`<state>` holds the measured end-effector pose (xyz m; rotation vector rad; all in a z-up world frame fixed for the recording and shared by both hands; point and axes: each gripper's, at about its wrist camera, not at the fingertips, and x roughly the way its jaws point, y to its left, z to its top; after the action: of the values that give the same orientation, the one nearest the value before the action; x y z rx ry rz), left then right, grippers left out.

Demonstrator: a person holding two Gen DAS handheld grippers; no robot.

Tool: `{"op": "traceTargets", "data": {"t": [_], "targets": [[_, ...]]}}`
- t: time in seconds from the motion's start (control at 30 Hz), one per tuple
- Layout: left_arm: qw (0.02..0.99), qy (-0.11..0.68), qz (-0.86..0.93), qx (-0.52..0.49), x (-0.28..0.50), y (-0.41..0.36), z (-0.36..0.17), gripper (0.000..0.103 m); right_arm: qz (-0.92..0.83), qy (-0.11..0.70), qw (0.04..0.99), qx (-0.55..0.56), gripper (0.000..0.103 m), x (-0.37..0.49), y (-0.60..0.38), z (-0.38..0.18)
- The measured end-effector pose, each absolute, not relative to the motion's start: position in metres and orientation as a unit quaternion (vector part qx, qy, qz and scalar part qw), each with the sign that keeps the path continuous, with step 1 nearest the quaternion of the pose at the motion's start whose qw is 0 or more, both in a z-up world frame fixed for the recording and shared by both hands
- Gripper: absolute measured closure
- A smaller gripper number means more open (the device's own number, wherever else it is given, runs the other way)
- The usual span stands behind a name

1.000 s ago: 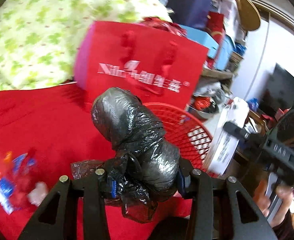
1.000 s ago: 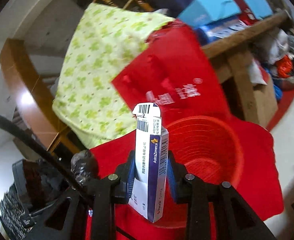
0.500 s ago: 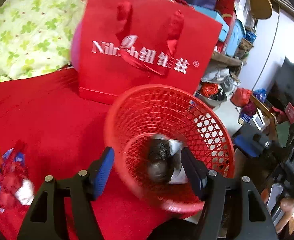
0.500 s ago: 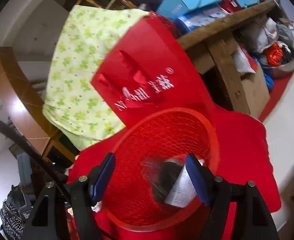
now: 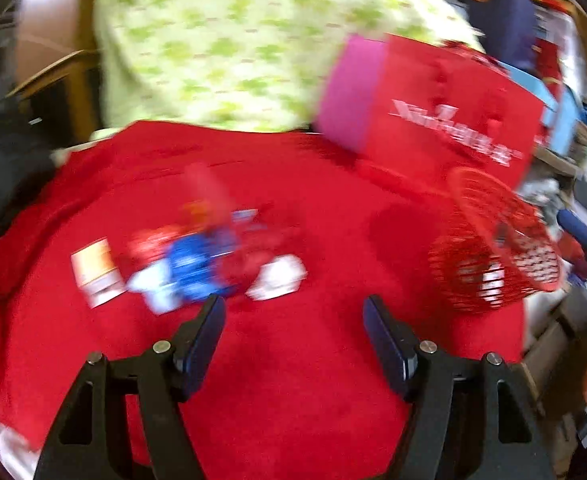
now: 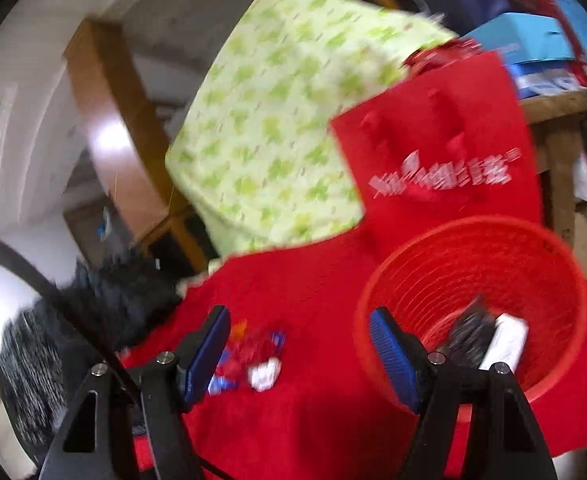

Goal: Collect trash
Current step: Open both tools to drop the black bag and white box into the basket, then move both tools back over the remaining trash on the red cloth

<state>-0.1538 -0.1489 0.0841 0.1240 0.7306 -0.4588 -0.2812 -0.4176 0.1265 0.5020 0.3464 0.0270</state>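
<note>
A red mesh basket (image 5: 493, 256) stands at the right edge of the red cloth (image 5: 293, 360); in the right wrist view the basket (image 6: 533, 248) holds a black bag bundle (image 6: 469, 332) and a white medicine box (image 6: 507, 340). A pile of red, blue and white wrappers (image 5: 197, 264) lies on the cloth, with a white crumpled piece (image 5: 279, 282) and a card (image 5: 95, 272) beside it. The pile also shows in the right wrist view (image 6: 253, 356). My left gripper (image 5: 293, 340) is open and empty, just short of the pile. My right gripper (image 6: 299, 354) is open and empty, left of the basket.
A red paper gift bag (image 5: 445, 120) stands behind the basket, against a green-patterned cushion (image 5: 233, 40). A dark woven bag (image 6: 53, 340) sits at the cloth's left edge. Shelves with boxes (image 6: 533, 52) are at the back right. Both views are motion-blurred.
Both grippers opened and dropped the black bag and the medicine box into the basket. Since then both have swung left, away from the basket toward the wrapper pile.
</note>
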Motion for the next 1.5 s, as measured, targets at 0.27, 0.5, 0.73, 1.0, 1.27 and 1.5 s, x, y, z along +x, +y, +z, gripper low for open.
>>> {"op": "traceTargets", "data": {"t": [0.27, 0.5, 0.73, 1.0, 1.27, 1.5], "targets": [[0.922, 0.349, -0.164, 0.036, -0.169, -0.08, 0.079, 0.031, 0.053, 0.23, 0.953, 0.19, 0.027, -0.25, -0.338, 0.115], [0.928, 0.329, -0.174, 0.019, -0.178, -0.069, 0.085, 0.031, 0.026, 0.237, 0.968, 0.082, 0.027, -0.248, -0.288, 0.133], [0.927, 0.331, -0.177, 0.015, -0.18, -0.061, 0.08, 0.031, -0.006, 0.245, 0.969, 0.031, 0.027, -0.248, -0.264, 0.14], [0.925, 0.343, -0.164, 0.0, -0.17, -0.05, 0.067, 0.031, -0.002, 0.258, 0.966, 0.014, 0.027, -0.238, -0.253, 0.135], [0.918, 0.371, -0.135, -0.018, -0.148, -0.03, 0.04, 0.03, 0.025, 0.283, 0.958, 0.039, 0.027, -0.211, -0.257, 0.117], [0.909, 0.402, -0.097, -0.048, -0.118, -0.001, 0.015, 0.03, 0.093, 0.34, 0.918, 0.181, 0.027, -0.161, -0.287, 0.071]]}}
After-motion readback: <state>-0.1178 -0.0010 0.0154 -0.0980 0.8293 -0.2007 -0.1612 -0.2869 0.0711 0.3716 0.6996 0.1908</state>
